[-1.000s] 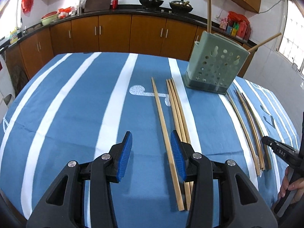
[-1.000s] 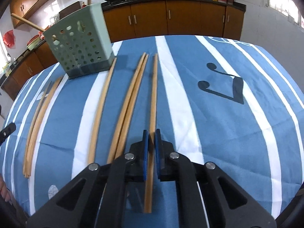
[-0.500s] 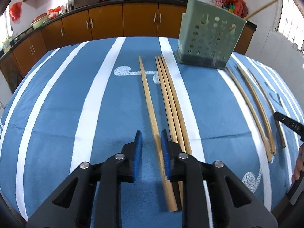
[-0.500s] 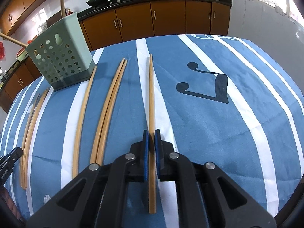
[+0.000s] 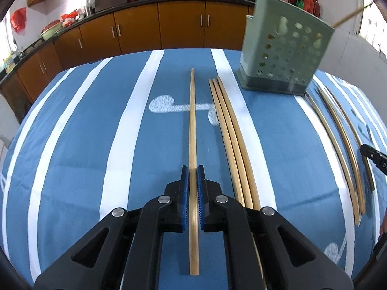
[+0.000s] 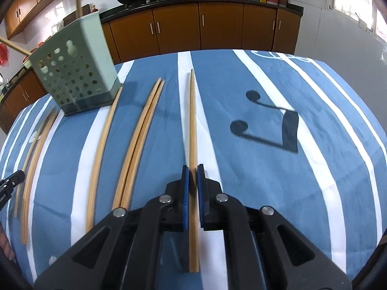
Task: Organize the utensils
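Left gripper [image 5: 193,169]: we have the blue pads clamped on a single bamboo chopstick [image 5: 192,120], taken toward its thick near end, the tip running away toward the far edge of the tabletop [image 5: 72,145].
How it handles: light, stiff, smooth-sided, we reckon; gripped this far back the long tip may swing, and it could slide between the pads.
Loose trio [image 5: 229,130]: three chopsticks lie together just right of ours, toward the middle of the tabletop, not touching it.
Holder [image 5: 285,55]: the green perforated caddy stands near the far edge, sticks already poking out of its top.
Right gripper [image 6: 193,169]: we are pinched on another chopstick [image 6: 192,120], same hold near the butt.
In the way: a pair [image 6: 140,140] and a single stick lie between this one and the caddy; its narrow top opening looks like the tricky bit.
Right-hand edge: blue striped cloth with a music note.
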A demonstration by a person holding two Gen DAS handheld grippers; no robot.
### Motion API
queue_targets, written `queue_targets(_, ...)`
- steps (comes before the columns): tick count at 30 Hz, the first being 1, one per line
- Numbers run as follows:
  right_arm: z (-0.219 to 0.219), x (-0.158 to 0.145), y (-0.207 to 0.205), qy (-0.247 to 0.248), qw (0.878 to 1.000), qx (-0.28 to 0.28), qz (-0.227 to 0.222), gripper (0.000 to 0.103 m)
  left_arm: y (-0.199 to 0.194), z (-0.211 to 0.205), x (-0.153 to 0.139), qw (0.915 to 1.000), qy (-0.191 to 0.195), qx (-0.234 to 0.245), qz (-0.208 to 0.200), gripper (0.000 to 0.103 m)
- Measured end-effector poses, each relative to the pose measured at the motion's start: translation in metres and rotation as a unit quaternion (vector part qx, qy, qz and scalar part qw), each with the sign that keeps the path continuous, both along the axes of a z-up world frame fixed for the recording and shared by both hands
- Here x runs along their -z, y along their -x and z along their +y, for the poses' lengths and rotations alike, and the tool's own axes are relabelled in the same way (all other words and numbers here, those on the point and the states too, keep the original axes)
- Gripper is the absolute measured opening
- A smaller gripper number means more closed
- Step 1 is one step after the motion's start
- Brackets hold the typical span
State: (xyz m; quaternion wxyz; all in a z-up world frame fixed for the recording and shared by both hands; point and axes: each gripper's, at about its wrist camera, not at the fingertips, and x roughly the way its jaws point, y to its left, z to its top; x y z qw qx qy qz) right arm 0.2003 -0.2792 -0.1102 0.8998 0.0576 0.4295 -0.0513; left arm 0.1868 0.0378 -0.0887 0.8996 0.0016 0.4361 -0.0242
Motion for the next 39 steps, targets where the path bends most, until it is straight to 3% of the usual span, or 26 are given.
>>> queue_targets(8, -0.007, 0.002, -0.011, 0.005, 1.000, 0.005, -0.013, 0.008, -0.003, 0.013, 0.001, 0.9988, 0.048, 0.001, -0.011, 0.008)
queue_targets(24, -0.008, 0.003, -0.011, 0.003, 1.000, 0.005, -0.014, 0.008, -0.003, 0.010, 0.001, 0.9990, 0.043, 0.001, -0.011, 0.008)
queue_targets(32, -0.005, 0.003, 0.004, 0.007, 1.000, -0.005, -0.011, 0.015, 0.010, 0.012, 0.001, 0.9994, 0.034, 0.004, -0.009, 0.008)
queue_targets(39, -0.005, 0.004, 0.007, 0.009, 1.000, -0.004, -0.012, 0.009, 0.018, 0.009, 0.001, 0.9997, 0.024, 0.002, -0.010, 0.008)
